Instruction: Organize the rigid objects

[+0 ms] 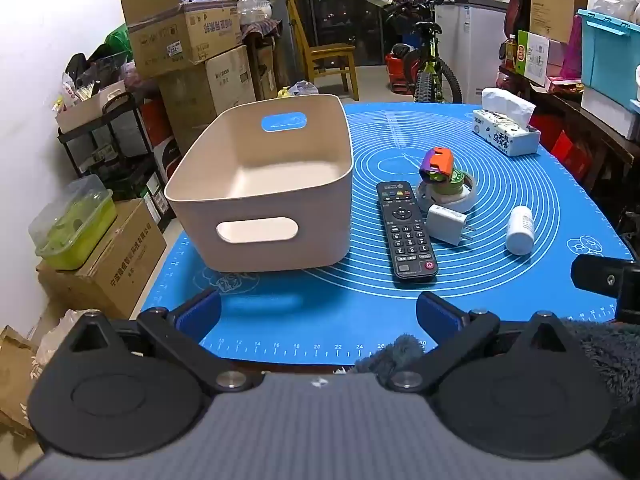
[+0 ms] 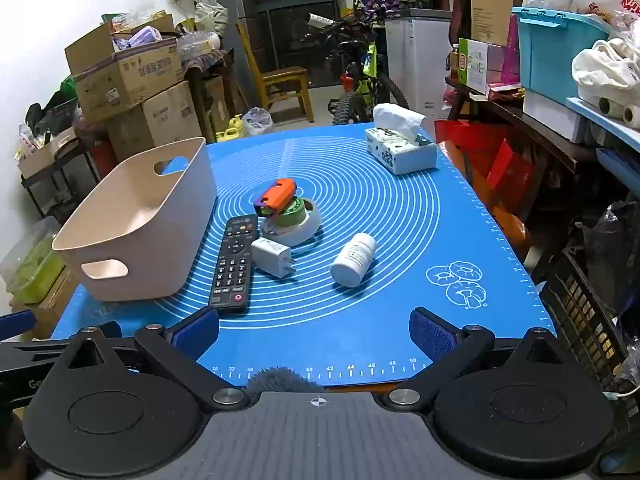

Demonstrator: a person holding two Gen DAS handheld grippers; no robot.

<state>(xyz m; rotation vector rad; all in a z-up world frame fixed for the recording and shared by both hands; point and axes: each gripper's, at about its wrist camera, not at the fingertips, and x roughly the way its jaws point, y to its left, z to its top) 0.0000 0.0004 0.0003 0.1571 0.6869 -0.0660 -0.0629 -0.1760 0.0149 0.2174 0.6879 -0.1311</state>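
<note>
An empty beige bin (image 1: pixel 262 188) (image 2: pixel 136 224) with handle slots stands on the left of a blue mat (image 1: pixel 500 280) (image 2: pixel 400 248). To its right lie a black remote (image 1: pixel 406 230) (image 2: pixel 234 264), a white plug adapter (image 1: pixel 444 224) (image 2: pixel 270 256), a white pill bottle (image 1: pixel 520 230) (image 2: pixel 354 258) on its side, and an orange-purple toy (image 1: pixel 438 162) (image 2: pixel 276 196) on green tape in a white roll (image 1: pixel 452 192) (image 2: pixel 298 224). My left gripper (image 1: pixel 318 316) hangs open over the mat's near edge, in front of the bin. My right gripper (image 2: pixel 314 330) is open too, short of the remote and bottle.
A tissue box (image 1: pixel 506 130) (image 2: pixel 400 148) sits at the mat's far right corner. Stacked cardboard boxes (image 1: pixel 188 40) stand left of the table; a bicycle (image 1: pixel 430 64) and wooden chair (image 1: pixel 328 60) stand beyond it. Shelves with a blue crate (image 2: pixel 560 52) and a black basket (image 2: pixel 588 320) crowd the right side.
</note>
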